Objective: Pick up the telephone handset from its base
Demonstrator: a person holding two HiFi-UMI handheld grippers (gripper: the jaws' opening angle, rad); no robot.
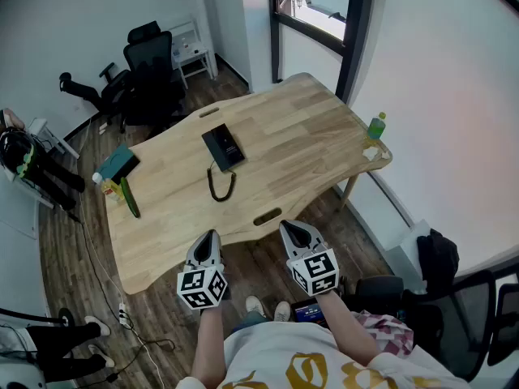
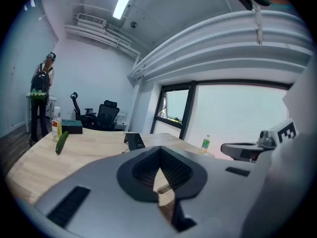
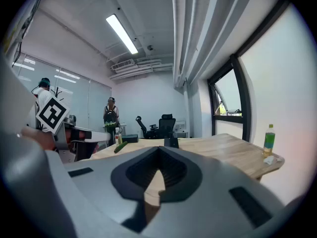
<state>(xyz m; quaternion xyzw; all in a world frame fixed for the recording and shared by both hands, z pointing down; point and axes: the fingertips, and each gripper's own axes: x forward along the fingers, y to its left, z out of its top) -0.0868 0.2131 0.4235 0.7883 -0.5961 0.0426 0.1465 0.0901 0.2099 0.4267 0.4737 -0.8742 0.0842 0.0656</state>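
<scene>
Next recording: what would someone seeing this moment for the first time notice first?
The big pale wooden table fills the head view, with a black telephone near its middle, its coiled cord trailing toward the person. Just off the near edge the left gripper and right gripper are held side by side, both shut and empty, short of the telephone. A green bottle stands on the right corner.

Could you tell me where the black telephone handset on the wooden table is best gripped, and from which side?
Probably across the middle of the black telephone handset, coming down from above, jaws spanning its short width: it lies flat, top exposed, and the black coiled cord leaves its near end, so avoid that.
</scene>
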